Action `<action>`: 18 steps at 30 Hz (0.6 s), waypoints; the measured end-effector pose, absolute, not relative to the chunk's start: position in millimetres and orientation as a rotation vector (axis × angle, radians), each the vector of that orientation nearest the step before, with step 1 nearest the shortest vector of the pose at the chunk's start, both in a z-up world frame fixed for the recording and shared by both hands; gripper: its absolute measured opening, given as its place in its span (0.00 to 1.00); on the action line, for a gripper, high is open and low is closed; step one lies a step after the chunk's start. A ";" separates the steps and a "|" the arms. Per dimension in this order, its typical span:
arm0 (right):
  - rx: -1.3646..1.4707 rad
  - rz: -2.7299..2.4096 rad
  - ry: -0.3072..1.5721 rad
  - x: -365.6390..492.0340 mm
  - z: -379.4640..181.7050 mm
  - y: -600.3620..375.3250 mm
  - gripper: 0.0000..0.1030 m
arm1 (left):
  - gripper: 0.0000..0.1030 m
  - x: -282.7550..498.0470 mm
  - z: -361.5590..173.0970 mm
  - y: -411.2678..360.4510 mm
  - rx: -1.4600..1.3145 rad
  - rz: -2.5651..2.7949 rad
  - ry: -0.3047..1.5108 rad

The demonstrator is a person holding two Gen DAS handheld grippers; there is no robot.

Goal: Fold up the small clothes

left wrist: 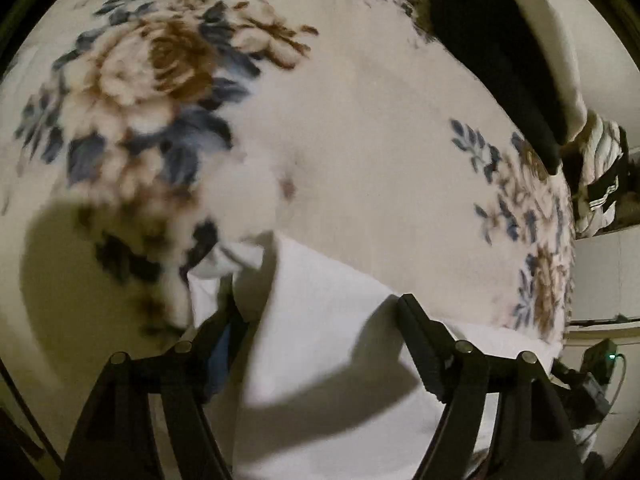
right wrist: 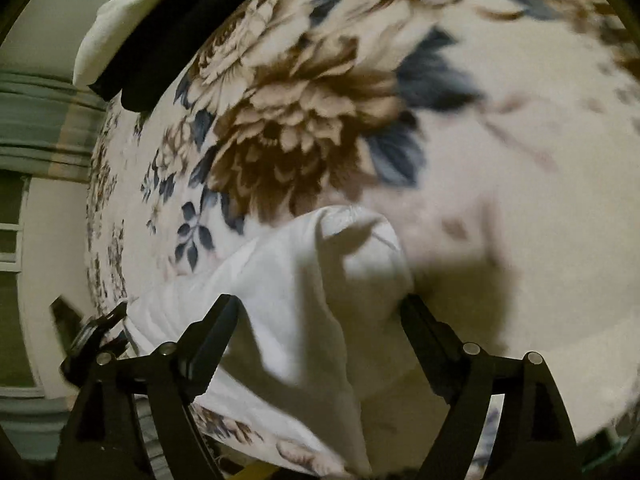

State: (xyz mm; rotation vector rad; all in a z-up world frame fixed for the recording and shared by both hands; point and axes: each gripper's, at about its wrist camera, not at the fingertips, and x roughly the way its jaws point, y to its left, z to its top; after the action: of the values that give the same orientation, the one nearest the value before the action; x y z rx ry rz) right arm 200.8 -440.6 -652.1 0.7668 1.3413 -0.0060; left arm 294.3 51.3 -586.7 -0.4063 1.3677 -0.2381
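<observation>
1. Left gripper (left wrist: pixel 320 312): jaws spread wide, with one finger tip at 8 o'clock of the left wrist view's centre and the other at 5 o'clock. Nothing is pinched between the pads.
2. White garment (left wrist: pixel 320 360), left wrist view: it fills the gap between the two fingers from 6 o'clock up toward centre. Its rumpled upper corner rises just beyond the left finger tip, and its right edge passes under the right finger. Whether either finger touches the cloth cannot be told. A shadow of the gripper falls across the fabric.
3. Right gripper (right wrist: pixel 320 304): jaws likewise wide apart and clasping nothing.
4. White garment (right wrist: pixel 304 292), right wrist view: it lies between and below the fingers, running from 7 o'clock to a humped fold just short of centre. That fold stands just beside the right finger tip, while the left finger overlaps the cloth's lower edge.
5. Floral blanket (left wrist: pixel 360 140): a cream surface printed with brown and blue flowers. It bears the garment and spreads beyond it in both views.
6. Dark cloth (left wrist: pixel 504 60): at 1 o'clock in the left wrist view, at the blanket's far edge, well apart from the garment. A pale cushion (left wrist: pixel 560 60) lies against it.
</observation>
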 end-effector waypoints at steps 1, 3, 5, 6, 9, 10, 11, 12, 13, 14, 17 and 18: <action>0.769 0.009 1.311 202.9 -650.1 -440.2 0.72 | 0.50 293.3 -581.9 48.7 -0.387 -0.259 1.346; 0.735 0.020 1.308 207.0 -645.8 -435.0 0.19 | 0.07 291.8 -572.9 44.9 -0.344 -0.285 1.335; 0.705 0.030 1.294 209.3 -635.9 -426.4 0.07 | 0.06 290.2 -561.1 46.2 -0.344 -0.287 1.303; 0.705 0.033 1.282 208.8 -630.6 -423.9 0.07 | 0.05 291.9 -555.7 47.0 -0.360 -0.292 1.294; 0.749 0.018 1.248 212.7 -616.1 -427.3 0.06 | 0.05 308.3 -547.4 50.8 -0.438 -0.291 1.286; 0.774 0.012 1.234 215.6 -612.9 -431.1 0.06 | 0.05 317.5 -546.3 50.4 -0.444 -0.286 1.285; 0.786 -0.008 1.223 221.3 -610.6 -435.6 0.06 | 0.05 324.7 -545.9 49.9 -0.445 -0.283 1.280; 0.789 -0.016 1.215 226.9 -609.0 -439.6 0.05 | 0.05 334.5 -545.6 47.8 -0.447 -0.291 1.275; 0.782 -0.032 1.203 233.9 -608.3 -443.3 0.05 | 0.05 343.6 -545.6 44.1 -0.431 -0.294 1.271; 0.780 -0.047 1.201 243.2 -609.8 -447.3 0.05 | 0.05 351.7 -546.3 39.0 -0.412 -0.297 1.268; 0.776 -0.073 1.211 257.6 -616.1 -453.3 0.05 | 0.08 369.0 -556.6 29.7 -0.393 -0.326 1.313; 0.772 -0.084 1.261 261.0 -624.4 -455.4 0.05 | 0.09 369.3 -563.1 32.3 -0.398 -0.322 1.349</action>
State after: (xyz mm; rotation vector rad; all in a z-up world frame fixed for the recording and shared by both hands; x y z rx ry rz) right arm 261.0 -455.4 -624.4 0.7717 1.2606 -0.0835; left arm 369.3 32.3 -563.1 -0.3983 1.3493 -0.3223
